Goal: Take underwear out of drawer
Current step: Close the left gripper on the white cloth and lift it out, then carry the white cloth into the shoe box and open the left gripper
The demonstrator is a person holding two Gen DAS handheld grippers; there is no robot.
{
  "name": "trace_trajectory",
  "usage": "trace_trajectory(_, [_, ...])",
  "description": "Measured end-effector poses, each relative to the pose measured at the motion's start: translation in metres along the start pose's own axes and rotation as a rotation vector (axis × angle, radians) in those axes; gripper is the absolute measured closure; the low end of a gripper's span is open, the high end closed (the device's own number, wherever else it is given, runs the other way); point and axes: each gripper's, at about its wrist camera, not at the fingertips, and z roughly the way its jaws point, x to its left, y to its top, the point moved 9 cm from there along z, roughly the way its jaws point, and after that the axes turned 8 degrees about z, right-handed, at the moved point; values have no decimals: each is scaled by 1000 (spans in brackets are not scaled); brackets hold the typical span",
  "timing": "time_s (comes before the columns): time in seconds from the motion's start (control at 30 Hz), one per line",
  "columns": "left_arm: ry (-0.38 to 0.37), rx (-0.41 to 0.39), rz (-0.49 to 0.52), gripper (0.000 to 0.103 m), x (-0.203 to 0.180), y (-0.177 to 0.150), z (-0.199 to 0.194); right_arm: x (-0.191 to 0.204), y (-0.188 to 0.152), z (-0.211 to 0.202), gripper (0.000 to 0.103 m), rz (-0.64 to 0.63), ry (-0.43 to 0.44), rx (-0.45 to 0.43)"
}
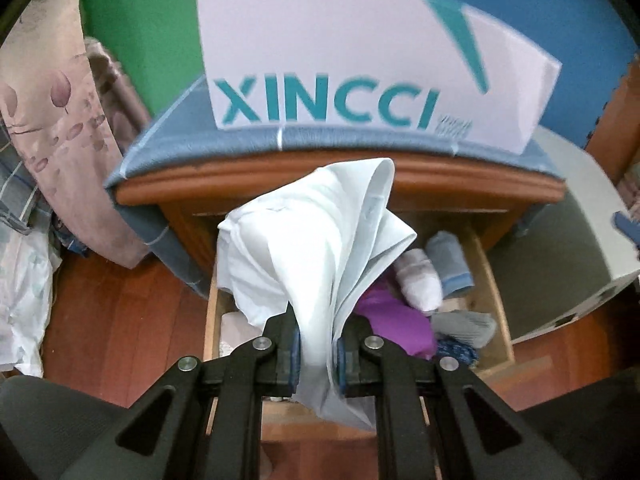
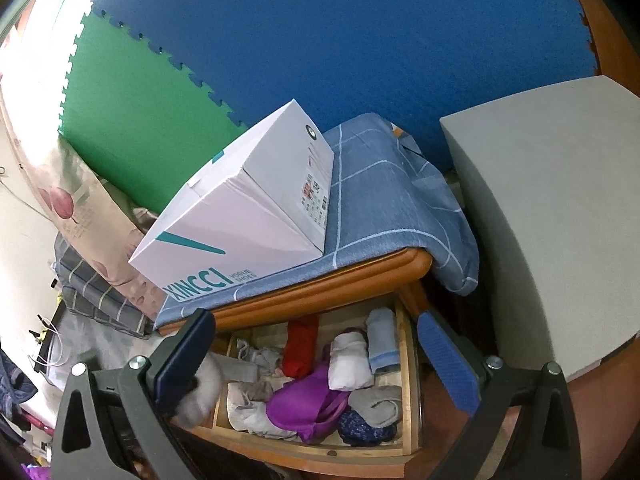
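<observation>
box (image 1: pixel 360 64) on the nightstand reads "xincci", small print under it unreadable | your left gripper (image 1: pixel 316 354) clenched on white underwear (image 1: pixel 316 240), cloth hanging above the open drawer (image 2: pixel 406 380) | your right gripper (image 2: pixel 320 364) spread wide, nothing held, hovering at the drawer | purple garment (image 2: pixel 300 400), socks inside

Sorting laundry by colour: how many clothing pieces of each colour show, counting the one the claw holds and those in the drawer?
White, held by left claw: 1
White roll: 1
Red: 1
Purple: 1
Light blue: 1
Grey: 1
Dark blue: 1
Pale, left side: unclear, uncounted
Total: 7
</observation>
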Motion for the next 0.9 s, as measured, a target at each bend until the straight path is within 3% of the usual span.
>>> trace_trajectory(0.4, [-33, -210, 56, 91, -6, 52, -117, 3, -6, 6, 0, -52, -36, 16])
trace_trajectory(0.63, [-18, -340, 107, 90, -9, 107, -169, 3, -6, 5, 0, -51, -35, 18])
trace_trajectory(0.9, [19, -431, 156, 90, -7, 201, -169, 7, -8, 6, 0, -65, -31, 24])
